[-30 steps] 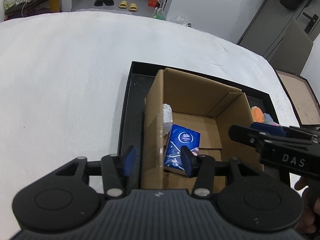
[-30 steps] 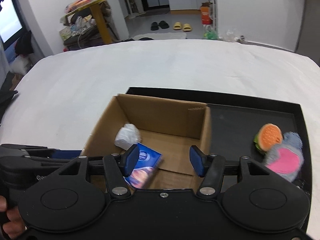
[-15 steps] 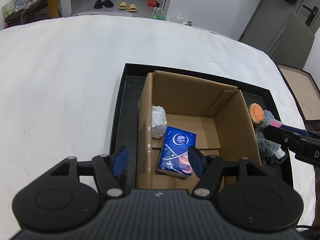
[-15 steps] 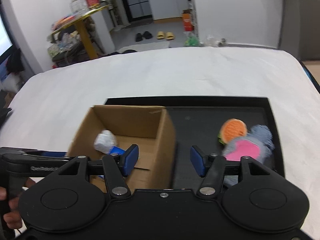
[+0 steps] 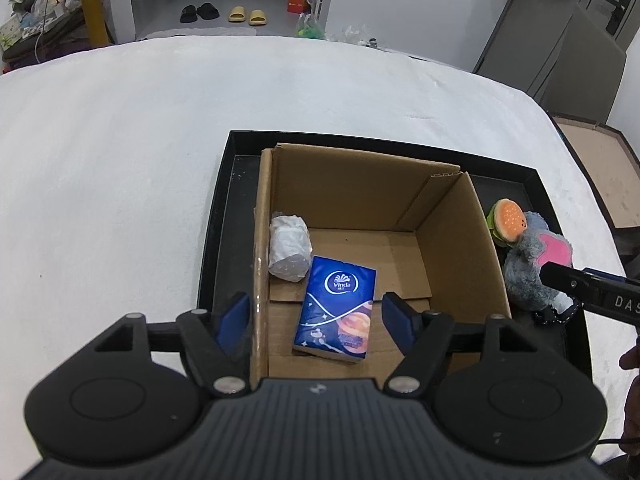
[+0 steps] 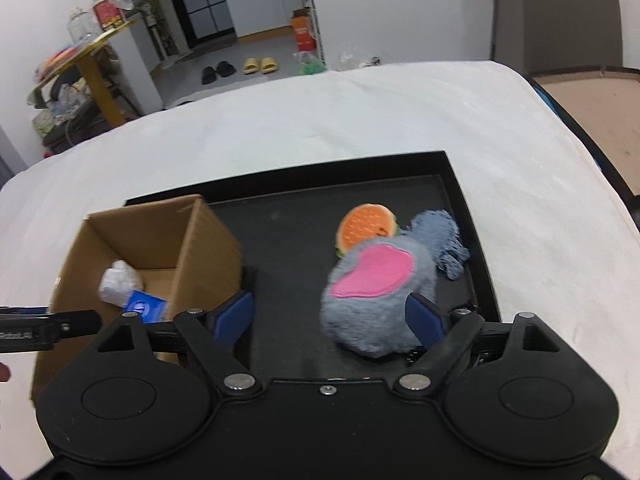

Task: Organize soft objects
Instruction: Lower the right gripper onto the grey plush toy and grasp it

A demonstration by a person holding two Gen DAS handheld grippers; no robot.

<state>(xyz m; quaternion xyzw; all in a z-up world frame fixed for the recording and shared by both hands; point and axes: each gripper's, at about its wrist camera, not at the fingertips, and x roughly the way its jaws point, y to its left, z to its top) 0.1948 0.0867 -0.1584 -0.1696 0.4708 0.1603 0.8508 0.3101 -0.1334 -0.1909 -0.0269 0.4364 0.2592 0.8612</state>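
An open cardboard box [image 5: 460, 248] stands in the left part of a black tray [image 5: 224, 216]. In it lie a blue tissue pack [image 5: 336, 308] and a white crumpled wad [image 5: 290, 252]. My left gripper [image 5: 318, 318] hovers over the box's near left corner, jaws opening, gripping nothing. On the tray's right side sit a grey plush with a pink patch [image 6: 376, 292] and an orange burger toy [image 6: 366, 226]. My right gripper [image 6: 330, 316] is low over the tray, jaws opening. The plush sits between its fingers, close to the right pad, and is not squeezed.
The tray rests on a white cloth-covered table [image 5: 120, 160] with wide bare cloth to the left and behind. A brown board [image 6: 592, 120] lies off the table's right edge. A hand [image 5: 632, 364] shows at the right border.
My right gripper swung right from above the box to the grey plush, and its jaws widened. My left gripper's jaws also widened and it drew back a little from the box.
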